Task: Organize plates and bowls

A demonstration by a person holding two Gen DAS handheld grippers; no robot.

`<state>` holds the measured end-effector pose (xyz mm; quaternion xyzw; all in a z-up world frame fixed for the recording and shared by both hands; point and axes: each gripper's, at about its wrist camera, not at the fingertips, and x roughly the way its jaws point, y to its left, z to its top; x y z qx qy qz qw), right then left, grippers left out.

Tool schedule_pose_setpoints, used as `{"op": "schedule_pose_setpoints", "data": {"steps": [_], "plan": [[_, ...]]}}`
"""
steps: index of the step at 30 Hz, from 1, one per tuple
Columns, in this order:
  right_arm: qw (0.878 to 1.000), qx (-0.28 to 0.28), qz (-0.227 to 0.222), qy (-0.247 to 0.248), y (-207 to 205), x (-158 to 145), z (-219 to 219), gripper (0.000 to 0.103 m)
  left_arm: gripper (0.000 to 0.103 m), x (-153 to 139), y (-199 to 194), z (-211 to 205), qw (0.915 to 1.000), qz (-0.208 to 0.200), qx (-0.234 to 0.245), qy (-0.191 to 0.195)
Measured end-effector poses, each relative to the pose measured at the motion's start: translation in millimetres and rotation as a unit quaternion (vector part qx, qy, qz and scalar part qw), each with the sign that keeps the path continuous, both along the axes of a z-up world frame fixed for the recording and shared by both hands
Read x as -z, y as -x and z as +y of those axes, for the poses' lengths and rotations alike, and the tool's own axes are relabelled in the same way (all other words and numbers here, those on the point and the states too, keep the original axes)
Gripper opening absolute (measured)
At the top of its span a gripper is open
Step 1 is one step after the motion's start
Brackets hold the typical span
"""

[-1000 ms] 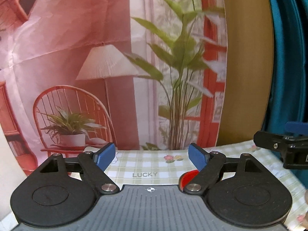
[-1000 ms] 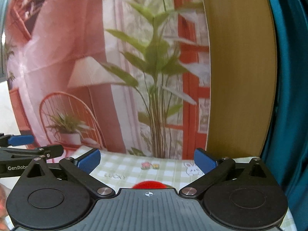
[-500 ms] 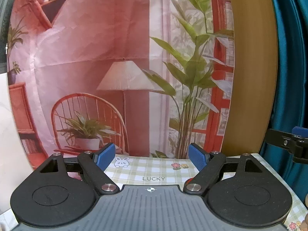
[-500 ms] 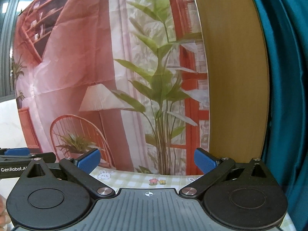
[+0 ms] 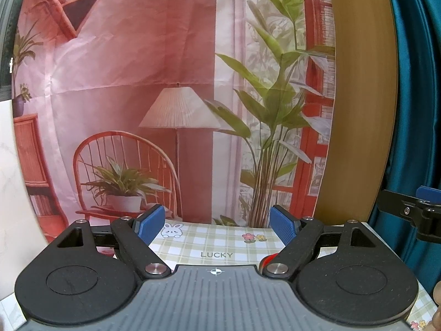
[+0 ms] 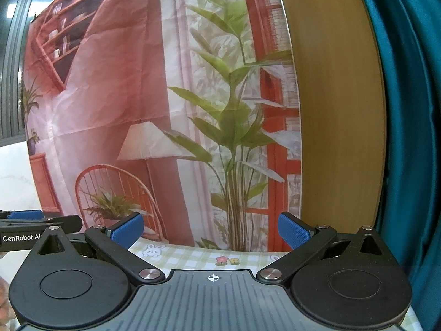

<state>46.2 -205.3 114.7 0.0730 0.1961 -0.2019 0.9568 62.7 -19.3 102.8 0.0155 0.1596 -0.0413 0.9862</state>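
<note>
1. A printed backdrop [image 5: 176,82] fills most of both views: a pink room with a lamp, a wicker chair and a tall green plant. To its right stand a wooden panel [image 5: 355,110] and a teal curtain [image 5: 413,96].
2. A green checked tablecloth [image 5: 220,237] with a rabbit, small flowers and the word LUCKY lies below the backdrop, seen between the fingers of both tools.
3. The left gripper [image 5: 217,224] has its jaws spread wide; the blue pads [image 5: 150,222] are well apart, with only tablecloth showing in the gap. It holds nothing and touches nothing.
4. The right gripper [image 6: 210,230] is likewise wide apart and empty, its blue pads [image 6: 292,230] clear of everything. In the left wrist view its tip pokes in at the right edge; in the right wrist view the left tool shows at the left edge.
5. The only visible trace of a plate or bowl is a red sliver [image 5: 266,259] on the cloth, just behind the left gripper's right-hand linkage. Most of it is hidden by the tool body, so I cannot tell its shape or kind.
6. A bit of a hand [image 5: 437,303] is cut off at the lower right corner of the left wrist view.
</note>
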Motion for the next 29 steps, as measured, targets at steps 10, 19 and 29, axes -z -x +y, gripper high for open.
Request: {"op": "schedule_pose_setpoints", "data": {"steps": [10, 19, 29], "plan": [[1.0, 0.001, 0.0, 0.0, 0.6, -0.5, 0.3, 0.103, 0.085, -1.1, -1.5, 2.2, 1.0, 0.003, -0.001, 0.002], [1.0, 0.0, 0.001, 0.0, 0.9, -0.6, 0.6, 0.103, 0.085, 0.5, -3.1, 1.2, 1.0, 0.007, 0.001, 0.006], [1.0, 0.001, 0.001, 0.0, 0.6, -0.5, 1.0, 0.103, 0.086, 3.0, -5.6, 1.8, 0.9999, 0.011, 0.006, 0.009]]}}
